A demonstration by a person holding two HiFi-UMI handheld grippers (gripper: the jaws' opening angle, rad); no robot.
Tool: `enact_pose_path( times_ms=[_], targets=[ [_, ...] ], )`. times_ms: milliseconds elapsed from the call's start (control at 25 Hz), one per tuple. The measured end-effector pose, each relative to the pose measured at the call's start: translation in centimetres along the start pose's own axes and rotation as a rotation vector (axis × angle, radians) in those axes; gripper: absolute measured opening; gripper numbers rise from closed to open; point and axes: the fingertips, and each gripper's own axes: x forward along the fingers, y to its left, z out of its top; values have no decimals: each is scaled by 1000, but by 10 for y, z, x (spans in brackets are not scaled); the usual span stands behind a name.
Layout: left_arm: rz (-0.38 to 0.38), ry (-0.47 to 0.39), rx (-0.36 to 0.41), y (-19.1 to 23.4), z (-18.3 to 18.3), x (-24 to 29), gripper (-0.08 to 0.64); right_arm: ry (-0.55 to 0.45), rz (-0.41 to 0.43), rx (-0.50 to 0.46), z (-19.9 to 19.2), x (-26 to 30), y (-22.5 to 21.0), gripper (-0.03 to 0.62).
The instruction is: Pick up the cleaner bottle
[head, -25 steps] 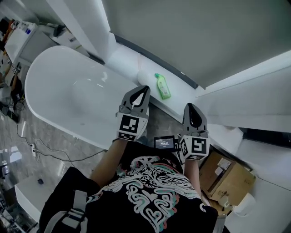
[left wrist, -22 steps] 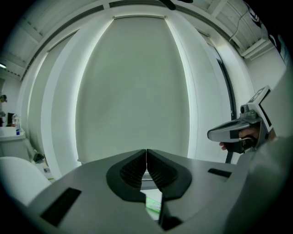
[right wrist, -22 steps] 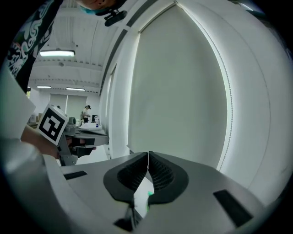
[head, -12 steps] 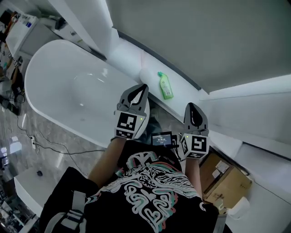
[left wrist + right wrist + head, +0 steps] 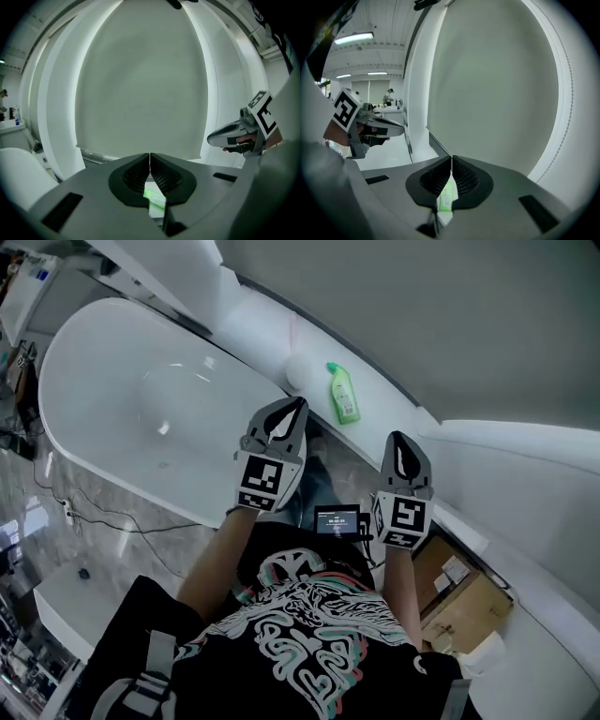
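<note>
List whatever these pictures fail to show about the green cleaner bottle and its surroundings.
- Cleaner bottle label: too small to read in the head view.
- Bottle body: in the gripper views only a green sliver shows, behind the shut left gripper and right gripper.
- Small screen at the person's chest: text too small, head view.

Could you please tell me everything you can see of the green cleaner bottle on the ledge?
The cleaner bottle is slim, light green and looks like plastic, with a green cap on its narrow neck and a pale label on its body. It appears to stand upright, though the steep angle leaves that unsure. It sits on the white ledge between the bathtub and the wall. Only the ledge touches it; the left gripper and right gripper, both shut, are short of it.
</note>
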Motion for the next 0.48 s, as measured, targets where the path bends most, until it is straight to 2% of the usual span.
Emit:
enact_pose_path(
  times_ms=[120,240,480],
  targets=[
    [-7,30,-12,4,-18,18,18,46,-16,22,-21,22,-8,28],
    [-8,57,-22,11,-36,34,18,98,18,70,-44,49,-7,29],
    [-21,106,-18,23,-74,74,18,149,59,82,-79,99,-5,29]
  ],
)
